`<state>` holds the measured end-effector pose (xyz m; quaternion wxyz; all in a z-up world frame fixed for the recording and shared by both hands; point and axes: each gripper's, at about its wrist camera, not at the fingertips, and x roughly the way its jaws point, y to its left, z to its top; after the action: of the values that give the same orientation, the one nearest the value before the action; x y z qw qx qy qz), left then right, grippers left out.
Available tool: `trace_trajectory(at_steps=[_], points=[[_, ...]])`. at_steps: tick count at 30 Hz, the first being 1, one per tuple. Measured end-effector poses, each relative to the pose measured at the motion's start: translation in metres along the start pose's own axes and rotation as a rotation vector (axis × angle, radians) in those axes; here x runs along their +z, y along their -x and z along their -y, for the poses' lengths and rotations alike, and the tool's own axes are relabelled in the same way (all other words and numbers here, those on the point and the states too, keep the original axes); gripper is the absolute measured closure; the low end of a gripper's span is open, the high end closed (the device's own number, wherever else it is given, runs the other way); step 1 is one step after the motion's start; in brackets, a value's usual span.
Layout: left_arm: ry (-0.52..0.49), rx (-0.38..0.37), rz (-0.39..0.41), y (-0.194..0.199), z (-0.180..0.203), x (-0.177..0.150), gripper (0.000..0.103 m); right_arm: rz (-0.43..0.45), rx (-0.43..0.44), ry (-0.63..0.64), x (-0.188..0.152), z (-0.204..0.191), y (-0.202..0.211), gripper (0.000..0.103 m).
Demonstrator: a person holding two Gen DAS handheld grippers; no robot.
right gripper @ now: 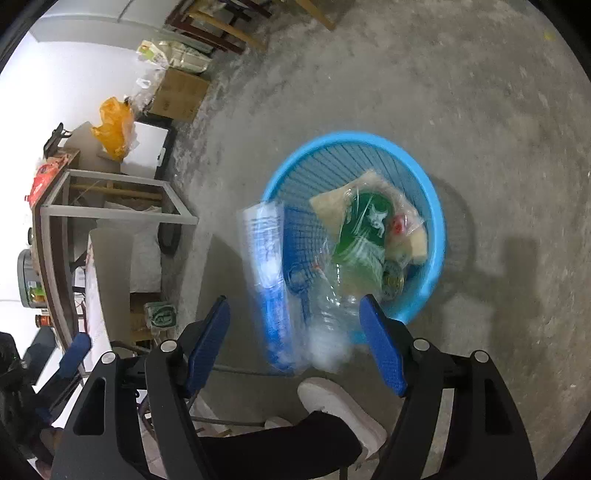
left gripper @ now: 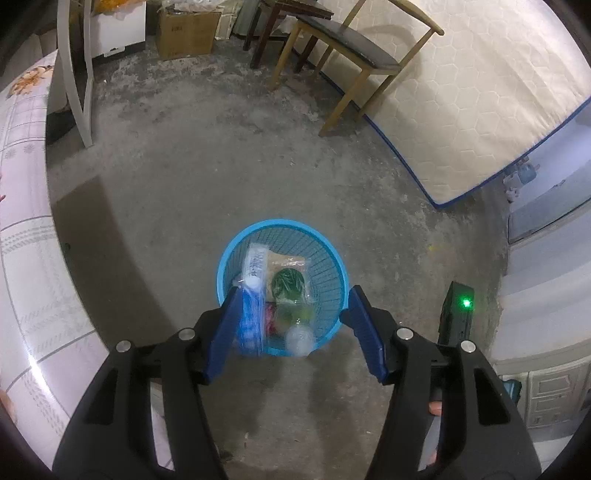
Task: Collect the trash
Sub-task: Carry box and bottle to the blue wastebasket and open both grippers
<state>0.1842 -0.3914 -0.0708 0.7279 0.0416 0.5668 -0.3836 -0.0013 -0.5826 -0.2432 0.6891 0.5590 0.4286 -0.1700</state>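
Observation:
A blue mesh trash basket (left gripper: 338, 280) stands on the concrete floor; it also shows in the right wrist view (right gripper: 437, 221). It holds a green-printed wrapper (left gripper: 288, 282) (right gripper: 364, 225) and other packets. A blue-and-white packet (left gripper: 251, 295) (right gripper: 271, 280) and a clear plastic bottle (left gripper: 299, 338) (right gripper: 328, 332) are blurred in mid-air at the basket's near rim. My left gripper (left gripper: 293, 302) is open and empty above the basket. My right gripper (right gripper: 295, 310) is open and empty above the basket's near rim.
A table with a patterned cloth (left gripper: 22, 236) runs along the left. A wooden chair (left gripper: 354, 55), a leaning mattress (left gripper: 461, 99) and a cardboard box (left gripper: 186, 33) stand behind. A white shoe (right gripper: 332, 402) is just under my right gripper. Shelving (right gripper: 74, 206) stands at left.

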Motion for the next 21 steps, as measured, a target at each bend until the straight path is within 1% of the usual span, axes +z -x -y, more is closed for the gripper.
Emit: trace_trajectory(at_steps=[3, 5, 12, 15, 17, 19, 21], points=[[-0.015, 0.011, 0.013, 0.004, -0.007, -0.002, 0.047, -0.023, -0.023, -0.002, -0.009, 0.010, -0.008, 0.032], [-0.011, 0.009, 0.019, 0.007, -0.010, -0.003, 0.047, -0.025, -0.022, -0.011, -0.011, 0.015, -0.007, 0.032], [-0.015, -0.010, 0.063, 0.037, -0.018, -0.018, 0.047, -0.008, -0.024, -0.005, -0.026, 0.020, 0.012, 0.032], [-0.014, -0.031, 0.085, 0.059, -0.024, -0.031, 0.047, 0.006, -0.013, 0.004, -0.031, 0.014, 0.024, 0.032], [-0.011, -0.042, 0.104, 0.074, -0.030, -0.040, 0.045, 0.012, 0.000, 0.014, -0.033, 0.009, 0.032, 0.031], [-0.009, -0.048, 0.124, 0.087, -0.038, -0.049, 0.042, 0.021, 0.014, 0.040, -0.038, -0.001, 0.042, 0.028], [-0.005, -0.046, 0.151, 0.106, -0.050, -0.059, 0.041, 0.020, 0.027, 0.083, -0.041, -0.018, 0.052, 0.028]])
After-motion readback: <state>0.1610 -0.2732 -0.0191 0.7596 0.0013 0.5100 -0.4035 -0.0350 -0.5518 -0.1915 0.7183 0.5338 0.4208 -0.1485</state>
